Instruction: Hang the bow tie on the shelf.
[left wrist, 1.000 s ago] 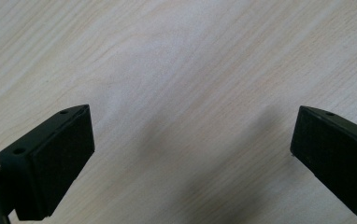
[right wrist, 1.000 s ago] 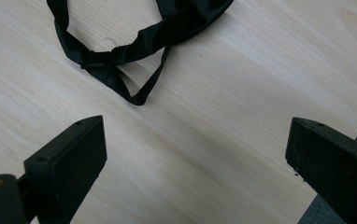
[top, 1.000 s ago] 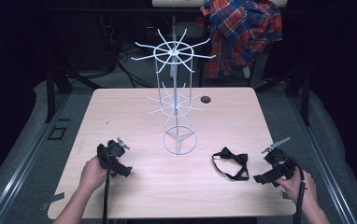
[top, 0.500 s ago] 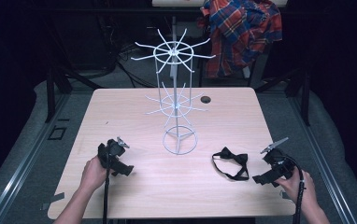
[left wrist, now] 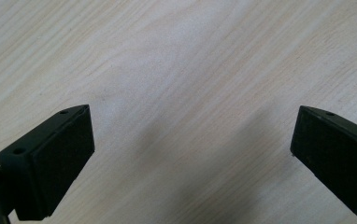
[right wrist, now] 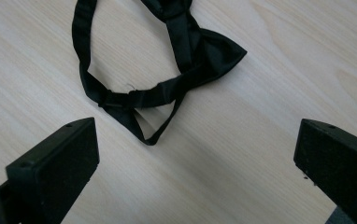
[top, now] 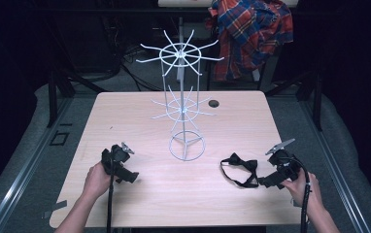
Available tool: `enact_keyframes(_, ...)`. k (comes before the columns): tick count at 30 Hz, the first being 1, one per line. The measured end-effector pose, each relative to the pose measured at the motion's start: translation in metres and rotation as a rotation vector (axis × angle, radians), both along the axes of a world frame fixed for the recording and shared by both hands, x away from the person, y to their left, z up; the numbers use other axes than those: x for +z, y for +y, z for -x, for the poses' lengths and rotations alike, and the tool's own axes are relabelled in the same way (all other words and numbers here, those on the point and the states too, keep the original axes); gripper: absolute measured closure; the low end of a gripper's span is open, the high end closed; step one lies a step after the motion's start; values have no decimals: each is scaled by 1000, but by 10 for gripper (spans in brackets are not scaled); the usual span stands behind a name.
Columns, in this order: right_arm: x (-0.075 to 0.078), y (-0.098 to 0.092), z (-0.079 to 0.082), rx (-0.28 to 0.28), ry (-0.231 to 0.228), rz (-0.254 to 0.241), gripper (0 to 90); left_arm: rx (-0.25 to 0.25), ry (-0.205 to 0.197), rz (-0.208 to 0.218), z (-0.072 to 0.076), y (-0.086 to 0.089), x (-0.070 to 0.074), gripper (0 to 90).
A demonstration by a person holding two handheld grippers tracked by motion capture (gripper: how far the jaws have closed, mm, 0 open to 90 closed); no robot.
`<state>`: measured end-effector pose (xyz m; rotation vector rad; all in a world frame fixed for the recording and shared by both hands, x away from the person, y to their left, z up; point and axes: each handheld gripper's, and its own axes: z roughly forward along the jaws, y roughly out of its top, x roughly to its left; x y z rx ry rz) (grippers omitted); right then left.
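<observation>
While its jaws spread wide, right tool (right wrist: pixel 195 154) faces black bow tie (right wrist: pixel 186 42), untouched on table (right wrist: pixel 270 93)

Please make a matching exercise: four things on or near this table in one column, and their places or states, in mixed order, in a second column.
1. bow tie
2. wire rack
3. plaid shirt
4. left gripper

A. hangs behind the table
B. open over bare wood
C. lies flat just in front of the right gripper
D. stands at the middle of the table

Pairs: 1-C, 2-D, 3-A, 4-B
</observation>
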<state>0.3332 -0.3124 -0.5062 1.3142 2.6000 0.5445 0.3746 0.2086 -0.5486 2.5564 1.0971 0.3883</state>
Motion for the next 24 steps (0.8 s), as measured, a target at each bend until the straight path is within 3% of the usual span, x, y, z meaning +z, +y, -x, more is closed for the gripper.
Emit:
enact_keyframes(9,0,14,-12,19,-20,-21,1,0,-2,-2,0,-1,0,0)
enact_keyframes(10,1,16,-14,33,-22,1,10,1,1,0,0,-1,0,0)
enact_keyframes(14,0,21,-18,38,-39,-4,20,5,-1,-3,0,-1,-1,0)
enact_keyframes(24,-5,38,-31,81,-24,25,63,7,1,-5,-1,-1,-1,0)
